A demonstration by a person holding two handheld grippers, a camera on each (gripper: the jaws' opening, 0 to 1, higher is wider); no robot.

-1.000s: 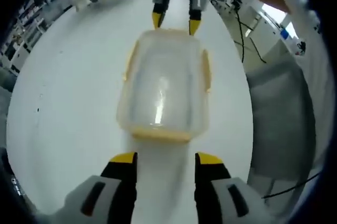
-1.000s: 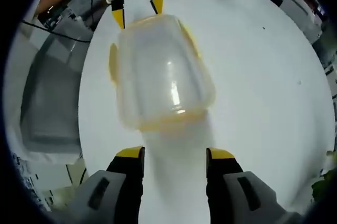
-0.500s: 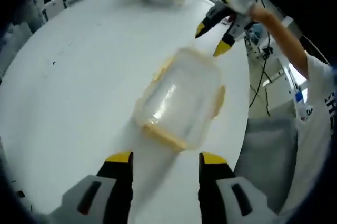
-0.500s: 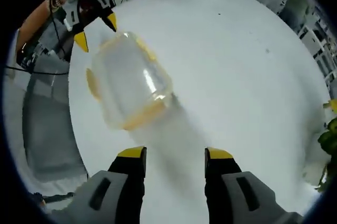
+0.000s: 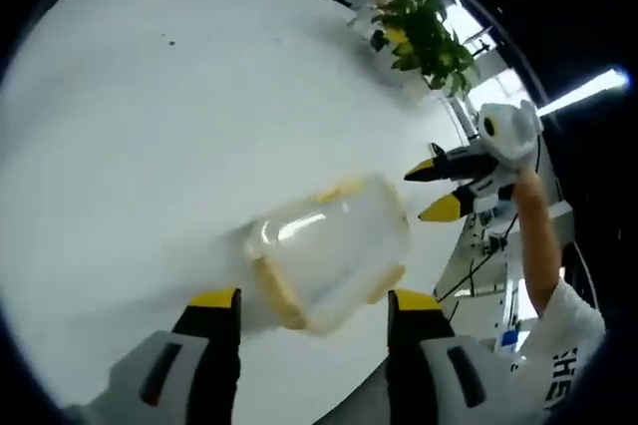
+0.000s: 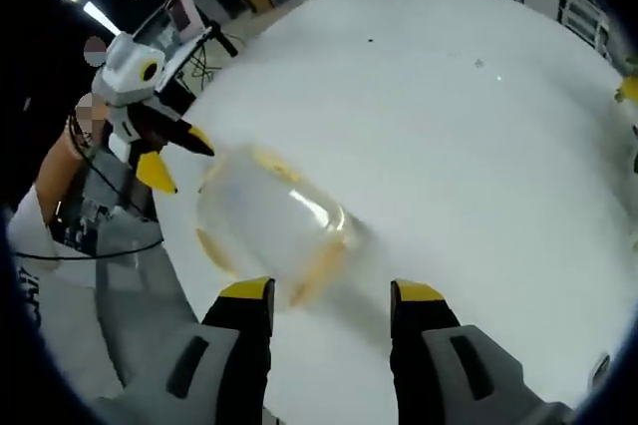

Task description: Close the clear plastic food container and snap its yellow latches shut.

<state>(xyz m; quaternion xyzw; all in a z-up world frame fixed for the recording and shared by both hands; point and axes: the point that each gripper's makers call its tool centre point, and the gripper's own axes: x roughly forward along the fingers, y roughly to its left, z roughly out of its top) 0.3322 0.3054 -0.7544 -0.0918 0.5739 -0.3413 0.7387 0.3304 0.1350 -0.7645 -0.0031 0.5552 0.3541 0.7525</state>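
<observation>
The clear plastic container (image 5: 329, 250) lies on the white worktop (image 5: 140, 126), near the worktop's edge on the person's side. In the left gripper view it sits just ahead of the left hand-held gripper (image 5: 314, 303), whose two yellow-tipped jaws stand apart with nothing between them. Yellow latches (image 5: 274, 290) show along the container's near end and sides. Motion blur softens its outline, so whether the latches are snapped down cannot be told.

In the right gripper view the container (image 6: 269, 230) lies just ahead of the right hand-held gripper (image 6: 329, 295), also spread open and empty. The left hand-held gripper enters this view at upper left, its tips near the container's far end; contact cannot be confirmed.

Open worktop extends well beyond the container on the far side. A potted plant (image 5: 424, 36) stands near the far rim, well apart from the container. The person's arm (image 5: 533, 245) is cut off at the picture edge. Cables and furniture beyond the worktop edge are too small to make out.
</observation>
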